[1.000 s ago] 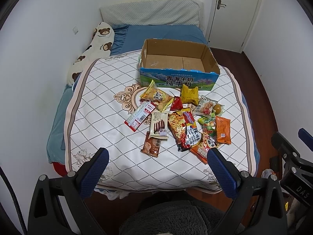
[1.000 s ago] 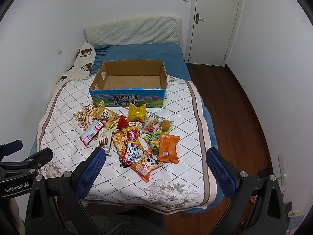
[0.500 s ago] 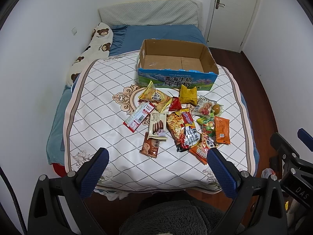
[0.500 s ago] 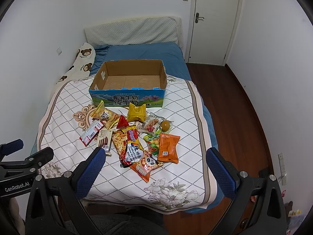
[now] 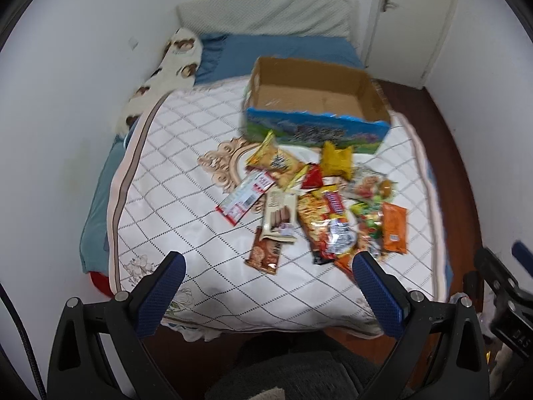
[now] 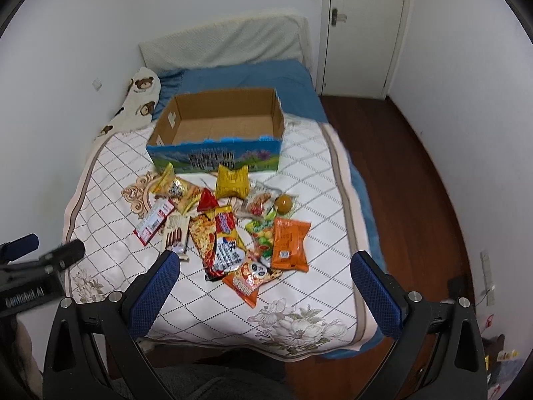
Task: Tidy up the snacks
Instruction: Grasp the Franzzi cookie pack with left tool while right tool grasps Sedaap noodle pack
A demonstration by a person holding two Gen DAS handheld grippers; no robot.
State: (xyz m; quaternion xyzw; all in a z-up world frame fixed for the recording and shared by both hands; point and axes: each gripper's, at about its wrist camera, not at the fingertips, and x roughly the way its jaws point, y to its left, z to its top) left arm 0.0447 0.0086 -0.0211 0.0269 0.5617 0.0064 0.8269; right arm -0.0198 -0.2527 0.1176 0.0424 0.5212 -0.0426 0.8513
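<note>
So you're still at step 1, nothing packed: left tool and right tool both spread apart, empty, hovering short of the bed. 1 empty box at 12 o'clock, approx 11 snacks heaped just below it. Next: drop onto a loose edge pack, pinch it.
</note>
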